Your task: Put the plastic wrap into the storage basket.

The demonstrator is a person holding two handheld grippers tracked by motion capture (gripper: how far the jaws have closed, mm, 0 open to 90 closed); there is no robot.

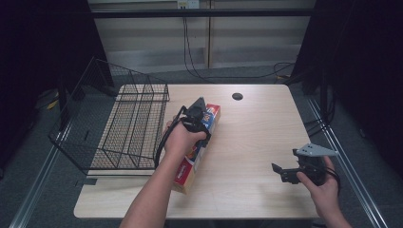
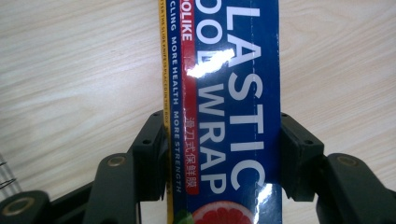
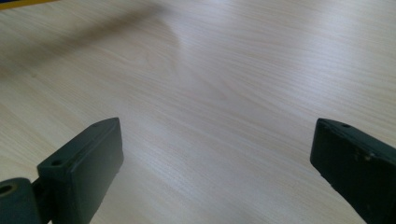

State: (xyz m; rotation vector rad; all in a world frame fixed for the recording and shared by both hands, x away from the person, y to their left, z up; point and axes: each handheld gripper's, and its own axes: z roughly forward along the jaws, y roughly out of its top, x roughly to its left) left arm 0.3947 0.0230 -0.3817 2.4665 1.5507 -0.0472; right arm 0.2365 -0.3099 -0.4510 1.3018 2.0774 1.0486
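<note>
A long blue, red and yellow box of plastic food wrap (image 1: 186, 170) lies slantwise over the left middle of the wooden table (image 1: 256, 142), one end toward the person. My left gripper (image 1: 198, 124) comes down on its middle, held by the person's left hand. In the left gripper view both black pads press the long sides of the box (image 2: 229, 93), so the left gripper (image 2: 223, 144) is shut on it. My right gripper (image 1: 281, 172) hovers near the table's front right, pointing left. Its jaws stand wide apart over bare wood in the right gripper view, so the right gripper (image 3: 217, 154) is open.
A black wire basket (image 1: 128, 123) stands on the table's left side, overhanging its left edge, right beside the box. A round cable hole (image 1: 237, 96) sits near the far edge. Bare wood stretches between the box and the right gripper.
</note>
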